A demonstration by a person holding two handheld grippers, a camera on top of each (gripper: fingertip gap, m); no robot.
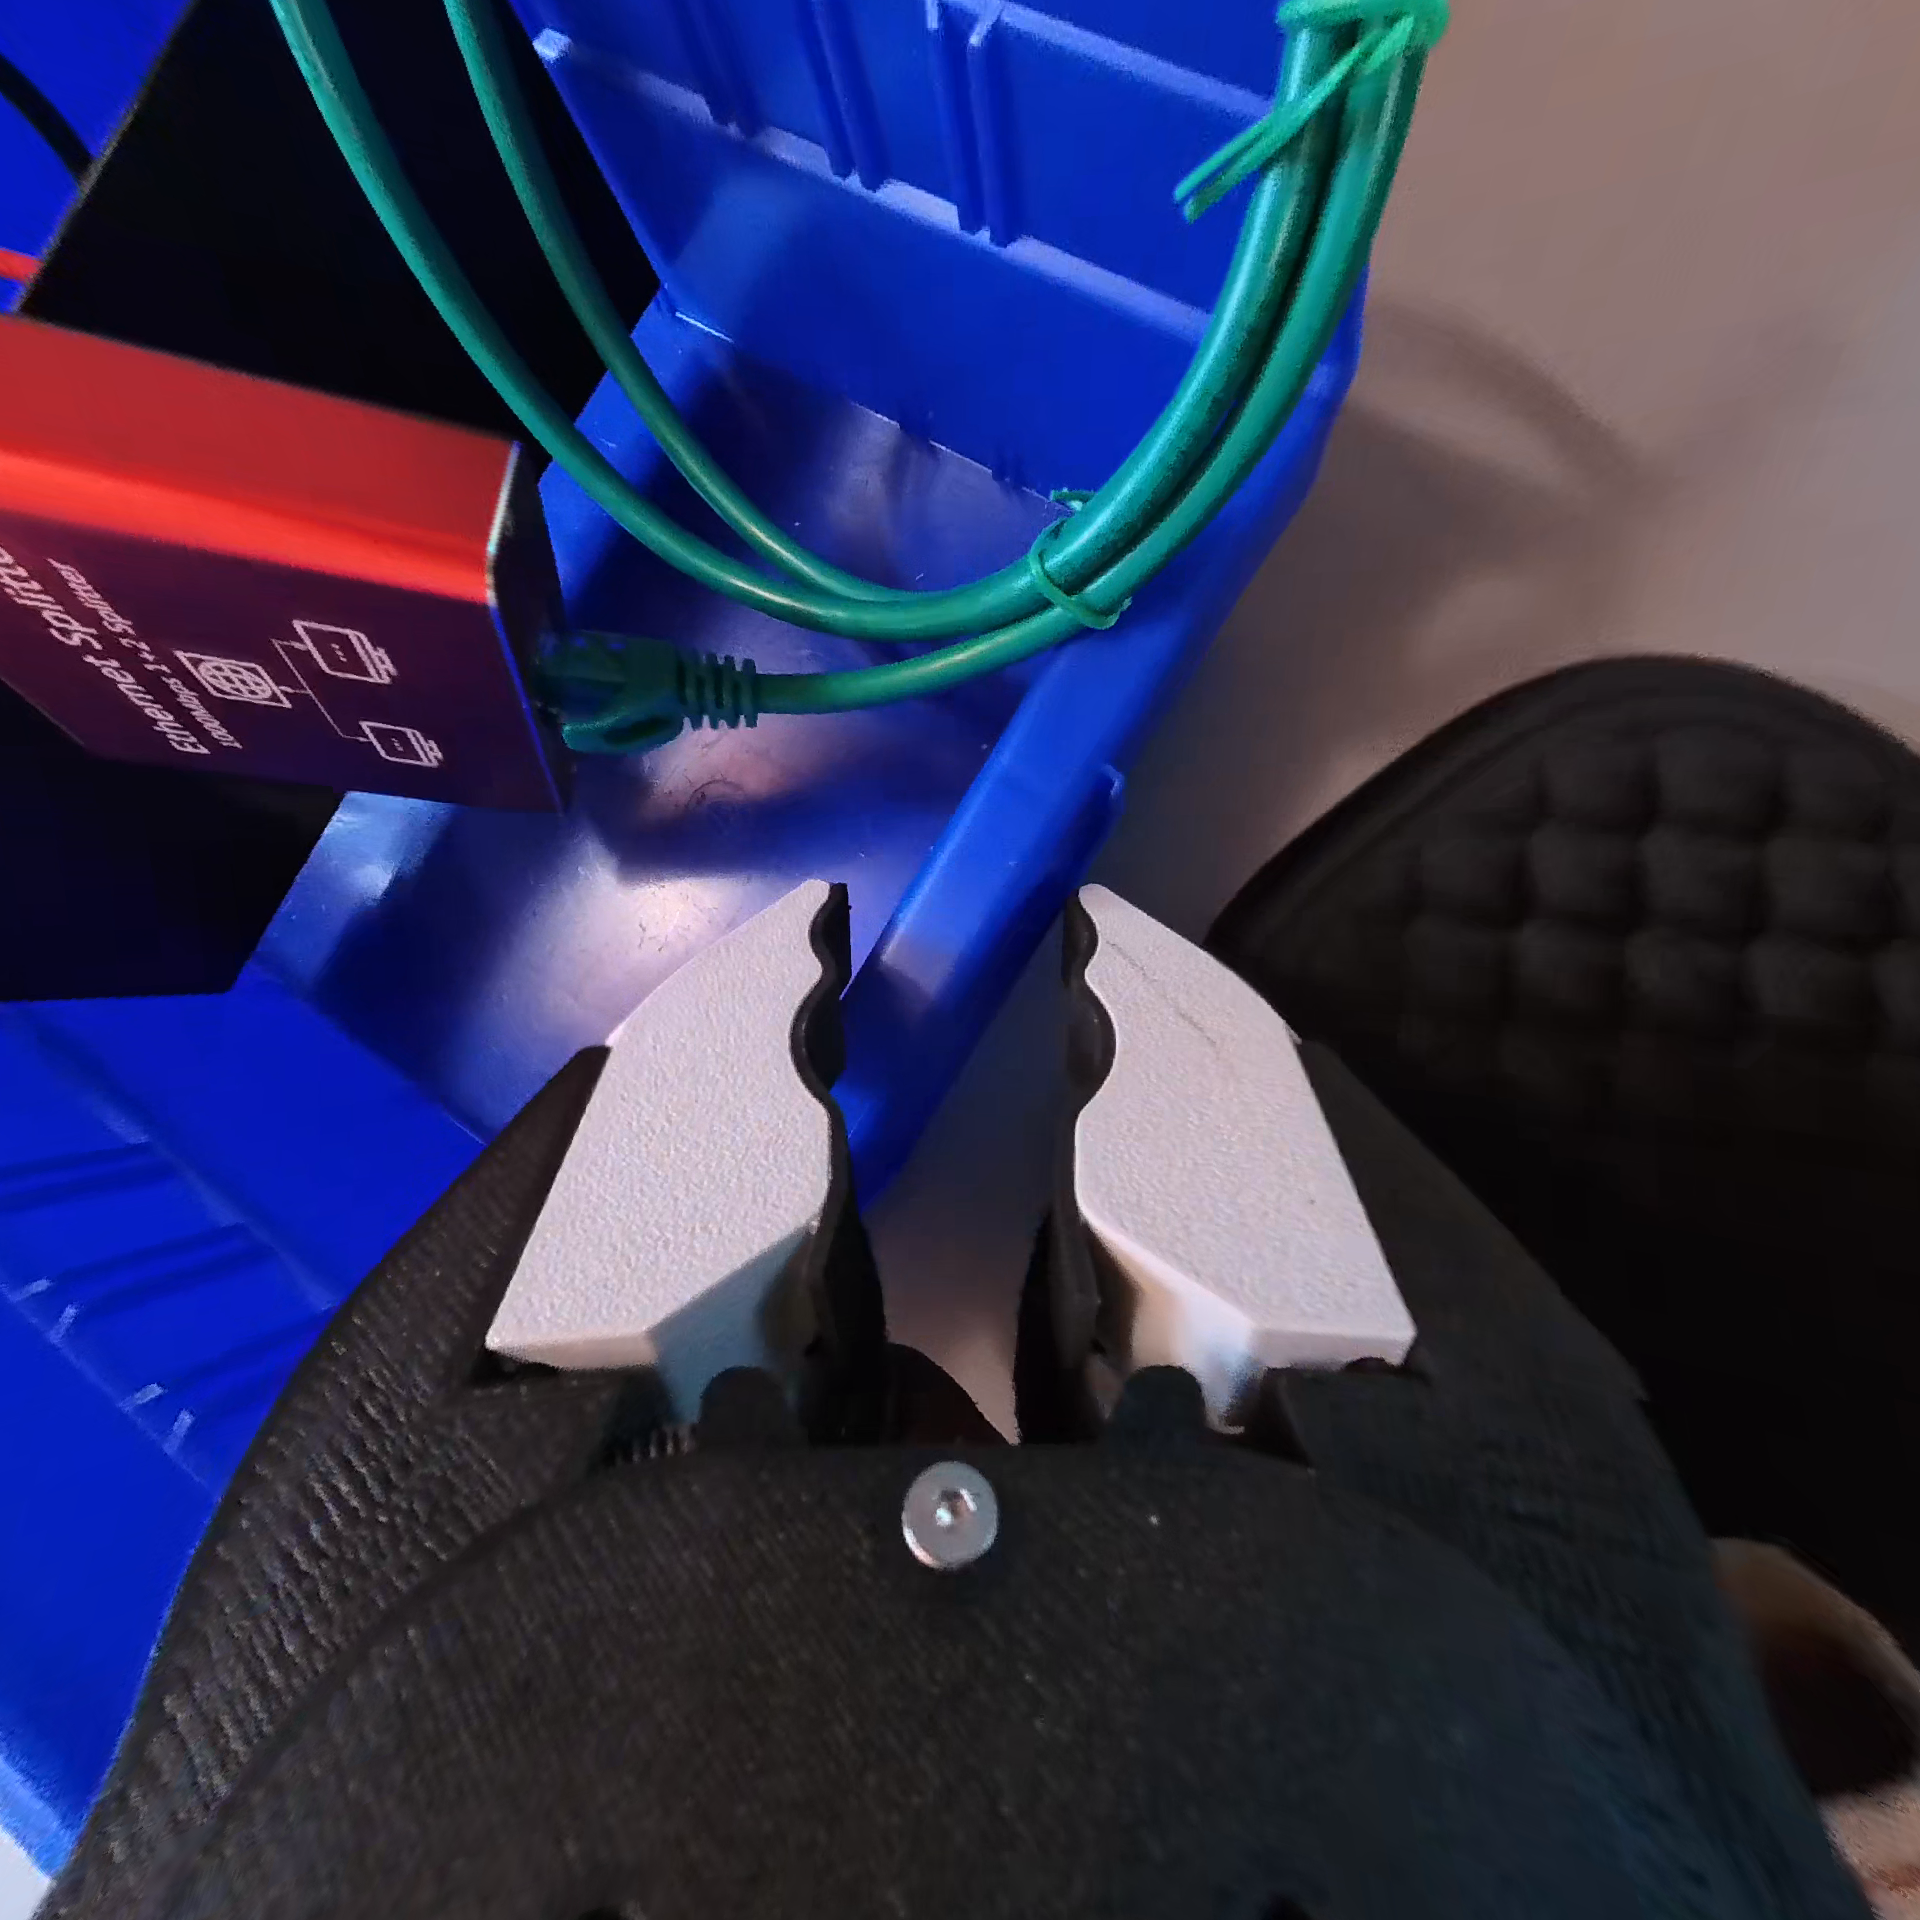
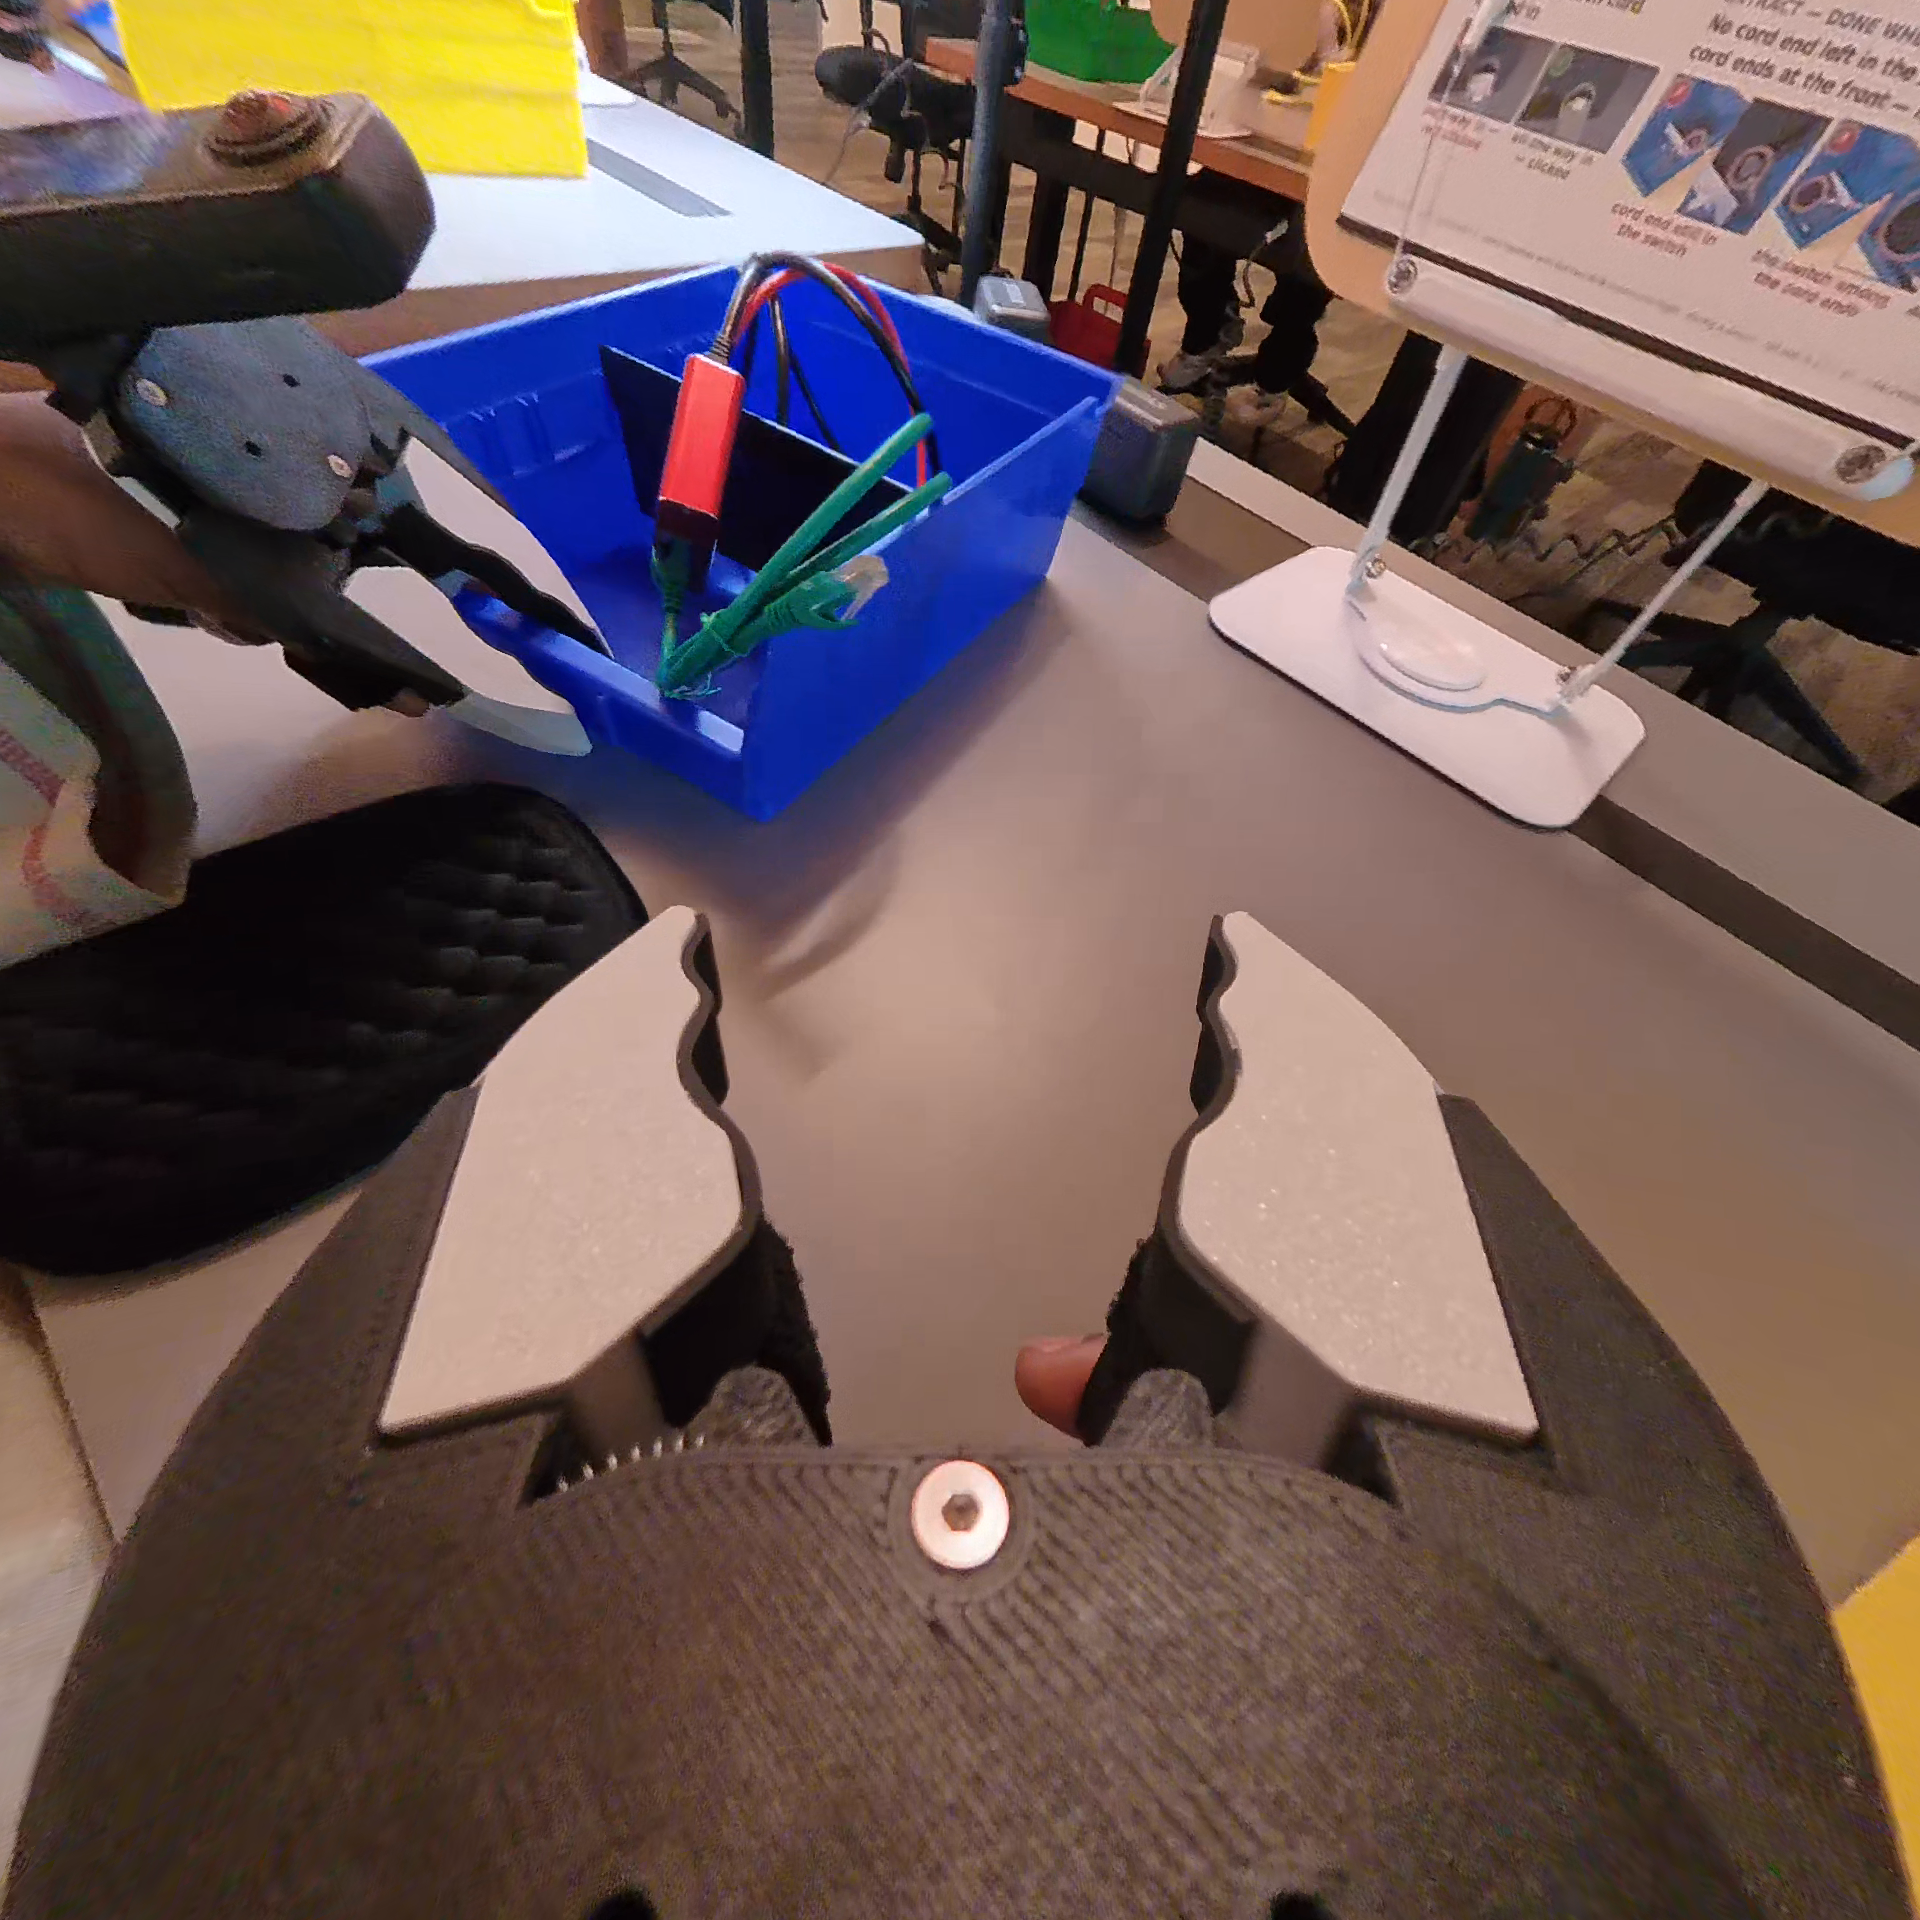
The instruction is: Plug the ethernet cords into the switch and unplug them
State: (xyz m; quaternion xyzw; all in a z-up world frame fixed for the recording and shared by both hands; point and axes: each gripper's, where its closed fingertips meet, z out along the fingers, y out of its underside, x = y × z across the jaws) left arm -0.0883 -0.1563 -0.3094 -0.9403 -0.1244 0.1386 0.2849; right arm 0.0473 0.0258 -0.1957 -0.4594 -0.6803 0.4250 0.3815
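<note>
A red switch box (image 1: 260, 623) stands tilted in a blue bin (image 1: 987, 343), leaning on a black divider (image 2: 790, 468). One green ethernet cord's plug (image 1: 623, 686) sits in its lower port. The cord's other end (image 2: 857, 582), with a clear plug, hangs free in the bin. Red and black cords (image 2: 831, 301) leave the switch's top (image 2: 701, 436). My left gripper (image 1: 956, 914) straddles the bin's near wall and is closed on it; it also shows in the right wrist view (image 2: 540, 675). My right gripper (image 2: 961, 997) is open and empty over the grey table (image 2: 1143, 935), short of the bin (image 2: 883, 665).
A black mesh pad (image 2: 291, 1018) lies on the table left of my right gripper and also shows in the left wrist view (image 1: 1610, 987). A white stand (image 2: 1434, 675) holding an instruction sheet is at the right. A yellow bin (image 2: 364, 83) and a small grey box (image 2: 1143, 447) are behind.
</note>
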